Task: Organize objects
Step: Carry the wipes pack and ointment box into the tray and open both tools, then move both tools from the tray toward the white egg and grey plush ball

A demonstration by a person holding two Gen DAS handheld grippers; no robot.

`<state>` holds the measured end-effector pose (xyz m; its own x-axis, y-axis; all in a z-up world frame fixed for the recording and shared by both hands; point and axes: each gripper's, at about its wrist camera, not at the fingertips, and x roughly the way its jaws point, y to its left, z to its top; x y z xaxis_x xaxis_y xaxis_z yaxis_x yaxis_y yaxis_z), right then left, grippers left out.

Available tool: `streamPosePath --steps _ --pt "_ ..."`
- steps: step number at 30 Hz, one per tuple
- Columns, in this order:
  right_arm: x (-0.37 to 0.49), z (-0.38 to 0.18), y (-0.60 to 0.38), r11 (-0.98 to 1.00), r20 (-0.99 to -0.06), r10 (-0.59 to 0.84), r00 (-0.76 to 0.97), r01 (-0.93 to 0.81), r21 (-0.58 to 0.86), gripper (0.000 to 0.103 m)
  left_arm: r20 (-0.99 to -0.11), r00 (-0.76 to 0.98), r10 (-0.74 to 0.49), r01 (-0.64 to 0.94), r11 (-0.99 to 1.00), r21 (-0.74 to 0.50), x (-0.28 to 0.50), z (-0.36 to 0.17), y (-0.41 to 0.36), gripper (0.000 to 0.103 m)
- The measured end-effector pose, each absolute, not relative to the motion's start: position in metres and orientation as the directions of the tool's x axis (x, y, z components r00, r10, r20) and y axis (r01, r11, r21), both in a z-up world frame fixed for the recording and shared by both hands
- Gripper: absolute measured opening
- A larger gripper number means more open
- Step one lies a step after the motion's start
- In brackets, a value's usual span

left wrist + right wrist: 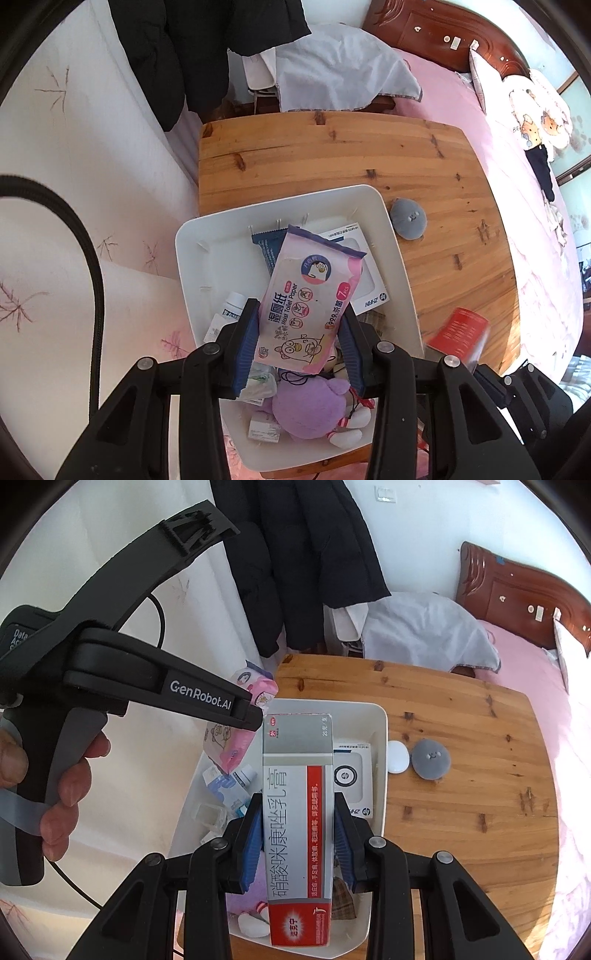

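Note:
My left gripper (pixel 300 321) is shut on a pink pack of moist toilet paper (pixel 310 299), held over a white bin (pixel 373 201) on the wooden table (pixel 332 155). My right gripper (pixel 297 805) is shut on a grey, white and red ointment box (pixel 297 812), held above the same white bin (pixel 380 716). In the right wrist view the left gripper (pixel 255 716) with its pink pack (pixel 236 746) hangs over the bin's left side, a hand (pixel 66 782) on its handle. The red box (pixel 461 328) shows blurred at the right of the left wrist view.
The bin holds a purple plush toy (pixel 314 406), a white device box (pixel 352 775), a dark blue sachet (pixel 267 245), small boxes and bottles. A grey round plush (pixel 430 758) and a white oval thing (pixel 397 757) lie on the table beside it. A pink bed (pixel 517 221) lies right, dark coats (pixel 295 554) behind.

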<state>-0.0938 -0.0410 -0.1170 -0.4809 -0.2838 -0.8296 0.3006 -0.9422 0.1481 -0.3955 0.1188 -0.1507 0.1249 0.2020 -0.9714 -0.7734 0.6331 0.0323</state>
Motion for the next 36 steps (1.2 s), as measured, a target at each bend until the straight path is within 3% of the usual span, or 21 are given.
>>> streamPosePath --steps 4,6,8,10,12,36 --pt "-0.094 -0.119 -0.043 -0.943 -0.839 -0.272 -0.472 0.304 0.135 0.037 -0.974 0.109 0.199 -0.747 0.663 0.052 -0.395 -0.153 0.117 0.046" --pt "-0.093 -0.120 -0.044 -0.943 -0.843 -0.268 -0.467 0.308 0.129 0.047 -0.974 0.103 0.203 -0.744 0.665 0.060 -0.394 -0.153 0.116 0.047" --pt "-0.092 -0.119 -0.044 -0.943 -0.840 -0.264 -0.474 0.309 0.122 0.063 -0.974 0.098 0.206 -0.740 0.669 0.067 -0.393 -0.153 0.115 0.051" --pt "-0.090 -0.116 -0.044 -0.942 -0.831 -0.268 -0.487 0.313 0.120 0.064 -0.973 0.105 0.203 -0.742 0.668 0.060 -0.393 -0.152 0.115 0.059" --pt "-0.089 -0.113 -0.045 -0.939 -0.825 -0.275 -0.494 0.322 0.120 0.066 -0.973 0.110 0.205 -0.744 0.666 0.057 -0.392 -0.151 0.115 0.061" --pt "-0.077 -0.095 -0.030 -0.935 -0.787 -0.294 -0.543 0.334 0.119 0.068 -0.951 0.199 0.238 -0.762 0.647 0.003 -0.374 -0.119 0.107 0.062"
